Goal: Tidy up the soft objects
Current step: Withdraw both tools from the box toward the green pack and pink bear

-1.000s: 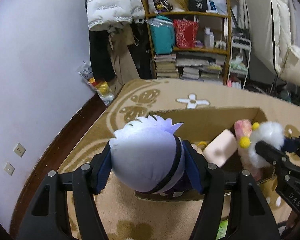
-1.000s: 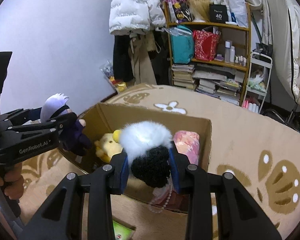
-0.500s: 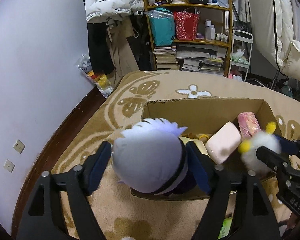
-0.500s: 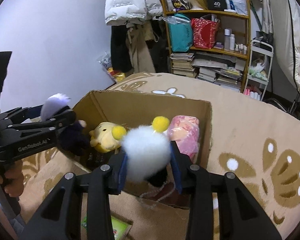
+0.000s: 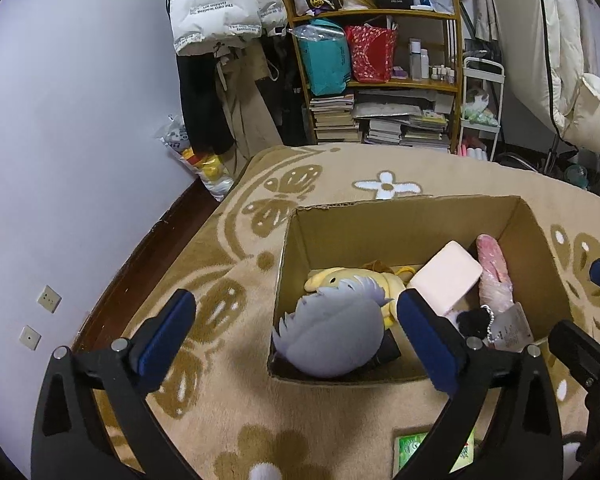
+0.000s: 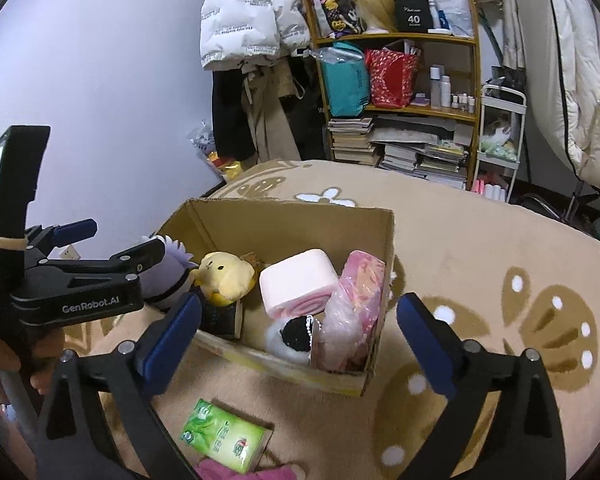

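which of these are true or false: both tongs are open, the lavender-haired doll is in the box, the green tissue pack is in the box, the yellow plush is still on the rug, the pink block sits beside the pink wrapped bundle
1. Both tongs are open. True: the left tongs and right tongs stand wide and hold nothing.
2. The lavender-haired doll is in the cardboard box. True.
3. The green tissue pack is in the box. False: it lies on the rug in front of the box.
4. The yellow plush is on the rug. False: it is inside the box.
5. The pink block sits beside the pink wrapped bundle. True.
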`<state>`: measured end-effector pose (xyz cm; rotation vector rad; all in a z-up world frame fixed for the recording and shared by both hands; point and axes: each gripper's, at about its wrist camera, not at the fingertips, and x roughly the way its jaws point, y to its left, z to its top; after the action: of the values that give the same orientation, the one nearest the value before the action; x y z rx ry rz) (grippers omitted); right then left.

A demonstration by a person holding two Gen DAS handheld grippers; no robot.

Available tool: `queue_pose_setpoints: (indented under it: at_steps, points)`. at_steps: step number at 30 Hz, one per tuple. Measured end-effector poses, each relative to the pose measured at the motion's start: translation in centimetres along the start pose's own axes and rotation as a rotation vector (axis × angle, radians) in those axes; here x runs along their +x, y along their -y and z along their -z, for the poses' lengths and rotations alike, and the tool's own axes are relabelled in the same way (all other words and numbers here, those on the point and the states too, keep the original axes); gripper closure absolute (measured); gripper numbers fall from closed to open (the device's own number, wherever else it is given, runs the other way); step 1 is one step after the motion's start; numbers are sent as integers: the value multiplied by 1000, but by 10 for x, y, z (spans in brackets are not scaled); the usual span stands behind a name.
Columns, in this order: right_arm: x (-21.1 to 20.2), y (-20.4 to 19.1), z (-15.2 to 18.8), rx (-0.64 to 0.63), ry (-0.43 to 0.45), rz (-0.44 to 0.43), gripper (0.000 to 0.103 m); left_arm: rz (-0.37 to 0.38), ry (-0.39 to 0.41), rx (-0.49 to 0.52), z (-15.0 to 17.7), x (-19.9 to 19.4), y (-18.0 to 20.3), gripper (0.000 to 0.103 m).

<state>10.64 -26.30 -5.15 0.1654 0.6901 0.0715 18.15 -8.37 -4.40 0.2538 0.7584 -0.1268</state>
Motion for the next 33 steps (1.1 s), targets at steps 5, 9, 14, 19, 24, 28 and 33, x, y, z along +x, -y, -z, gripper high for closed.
queue_pose_setpoints:
  at_steps: [5, 9, 14, 19, 24, 28, 33]
  points:
    - [-16, -3, 3, 14, 5, 6, 0, 10, 3, -14, 1, -17, -6, 3]
    - [-31, -6, 5, 35, 0, -1, 0, 44, -46, -34, 4, -28, -15, 3]
    - [-52, -12, 10, 54, -11, -13, 0, 64, -63, -82, 12, -48, -29, 3]
    - [-65, -16, 18, 68, -33, -18, 0, 63, -84, -75, 26, -67, -33, 3]
    - [-76, -20, 28, 73, -51, -21, 0, 60, -119, -42, 37, -82, -29, 3]
    - [-82, -23, 37, 83, -80, -22, 0, 80, -157, -45, 46, -88, -27, 3]
    - [-81, -24, 47, 93, -127, -31, 0, 114, -203, -61, 57, -88, -25, 3]
